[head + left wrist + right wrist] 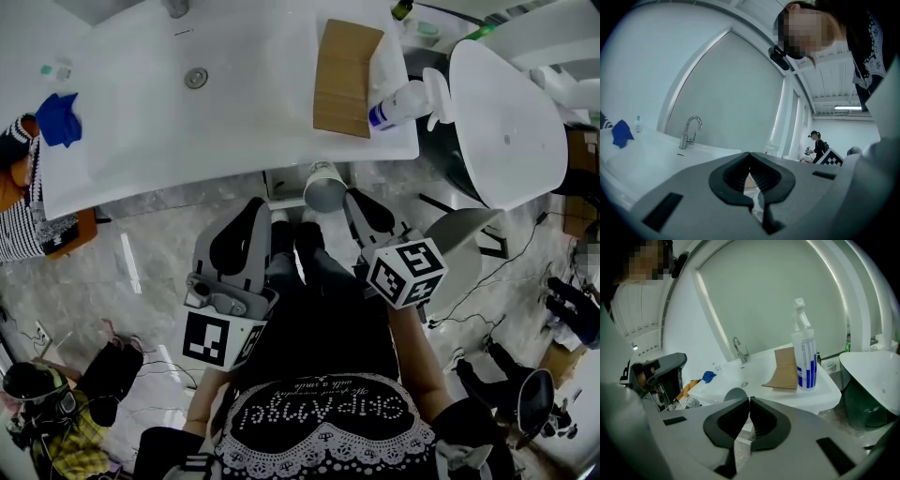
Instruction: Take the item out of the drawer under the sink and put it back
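Looking steeply down on a white sink worktop (pixel 141 141) with a drain (pixel 196 78). On it are a blue cloth (pixel 58 117) at left, and a cardboard sheet (pixel 345 80) and a spray bottle (pixel 403 101) lying at right.

A grey-white paper cup (pixel 325 187) is at the worktop's front edge, against the tip of the right gripper (pixel 354 195). That gripper's fingers are pressed together and seem to pinch the cup's wall. In the right gripper view, only a grey arc of the cup shows behind one finger, so the contact itself is hidden.

The left gripper (pixel 258 204), level beside it, has its fingers closed on nothing. The drawer is hidden under the worktop's edge.
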A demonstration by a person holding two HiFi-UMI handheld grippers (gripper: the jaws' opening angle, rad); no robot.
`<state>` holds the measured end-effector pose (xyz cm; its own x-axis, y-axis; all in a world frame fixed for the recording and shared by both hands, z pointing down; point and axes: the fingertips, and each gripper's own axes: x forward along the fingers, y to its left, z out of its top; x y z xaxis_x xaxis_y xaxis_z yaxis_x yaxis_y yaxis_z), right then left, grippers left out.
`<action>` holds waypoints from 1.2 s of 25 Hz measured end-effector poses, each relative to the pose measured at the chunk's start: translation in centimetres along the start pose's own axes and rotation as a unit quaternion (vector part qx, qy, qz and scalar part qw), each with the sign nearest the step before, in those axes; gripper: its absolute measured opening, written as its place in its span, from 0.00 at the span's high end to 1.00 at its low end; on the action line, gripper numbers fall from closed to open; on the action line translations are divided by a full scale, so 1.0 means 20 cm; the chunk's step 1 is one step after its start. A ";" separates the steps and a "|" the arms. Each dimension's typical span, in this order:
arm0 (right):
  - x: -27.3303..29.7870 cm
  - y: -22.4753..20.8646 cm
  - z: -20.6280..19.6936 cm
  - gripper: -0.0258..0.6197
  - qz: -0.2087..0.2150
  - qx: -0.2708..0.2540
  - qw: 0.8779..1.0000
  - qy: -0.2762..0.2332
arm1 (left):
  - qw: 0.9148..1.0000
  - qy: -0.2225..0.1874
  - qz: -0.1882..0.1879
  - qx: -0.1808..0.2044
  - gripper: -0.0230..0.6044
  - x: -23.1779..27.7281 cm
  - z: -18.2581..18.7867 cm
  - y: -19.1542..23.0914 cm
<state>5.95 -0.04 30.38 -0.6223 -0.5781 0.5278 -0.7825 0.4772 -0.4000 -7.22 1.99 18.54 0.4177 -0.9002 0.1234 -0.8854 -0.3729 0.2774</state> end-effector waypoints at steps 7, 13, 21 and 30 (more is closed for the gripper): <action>-0.09 0.03 0.05 0.92 0.008 0.000 1.000 -0.023 | 1.000 -0.003 -0.001 0.009 0.96 0.00 0.02 -0.02; -0.16 0.06 0.06 0.92 0.016 -0.003 0.999 -0.037 | 1.000 0.003 0.000 0.016 0.96 -0.01 0.00 -0.04; -0.20 0.09 0.05 0.92 0.024 -0.010 0.999 -0.038 | 1.000 0.007 0.003 0.022 0.96 -0.02 0.00 -0.06; -0.22 0.09 0.03 0.92 0.030 -0.003 0.999 -0.033 | 1.000 0.010 0.012 0.019 0.96 -0.02 -0.01 -0.05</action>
<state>7.24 3.08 26.92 -0.6676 -0.5906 0.4534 -0.7444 0.5161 -0.4238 -6.37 2.79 18.45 0.4003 -0.9043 0.1482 -0.9018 -0.3600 0.2388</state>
